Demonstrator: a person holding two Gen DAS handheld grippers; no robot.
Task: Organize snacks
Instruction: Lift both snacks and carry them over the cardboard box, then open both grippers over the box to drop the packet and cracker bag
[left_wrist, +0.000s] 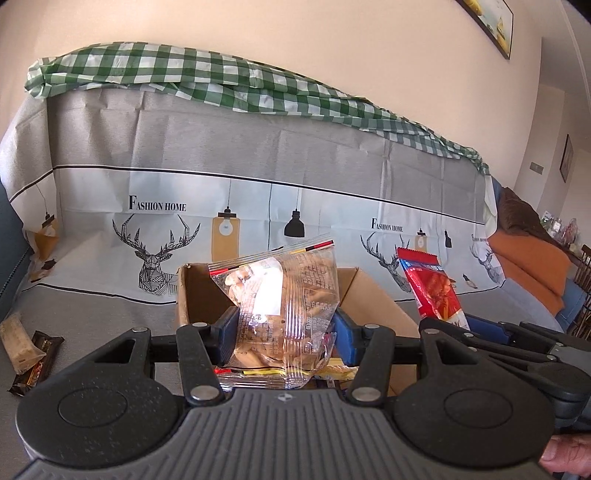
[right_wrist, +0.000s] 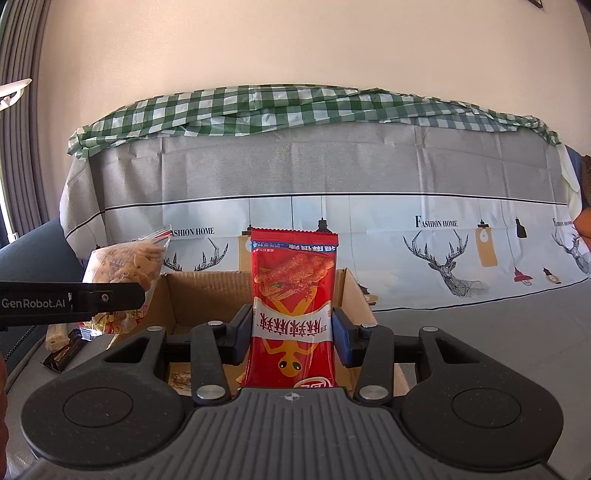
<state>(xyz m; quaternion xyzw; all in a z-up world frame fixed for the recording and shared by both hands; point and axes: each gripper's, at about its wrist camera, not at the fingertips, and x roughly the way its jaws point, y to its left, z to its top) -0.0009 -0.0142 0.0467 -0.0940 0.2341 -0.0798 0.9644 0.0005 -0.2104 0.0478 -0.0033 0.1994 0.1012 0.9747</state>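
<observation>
Overhead, crinkly clear packet (left_wrist: 284, 310), corrugated box (left_wrist: 369, 295).

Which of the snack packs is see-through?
The clear bag of biscuits held in the left gripper. The red pack in the right gripper is opaque, as are the bars on the couch.

You see a clear, glossy, crinkled plastic bag (left_wrist: 284, 314) at frame centre, a shiny red foil-like packet (right_wrist: 293, 306), and behind both a matt brown corrugated cardboard box (right_wrist: 207, 295). Across the top, checked cloth (left_wrist: 221, 81) lies creased over a matt printed cover (left_wrist: 258, 155).
</observation>
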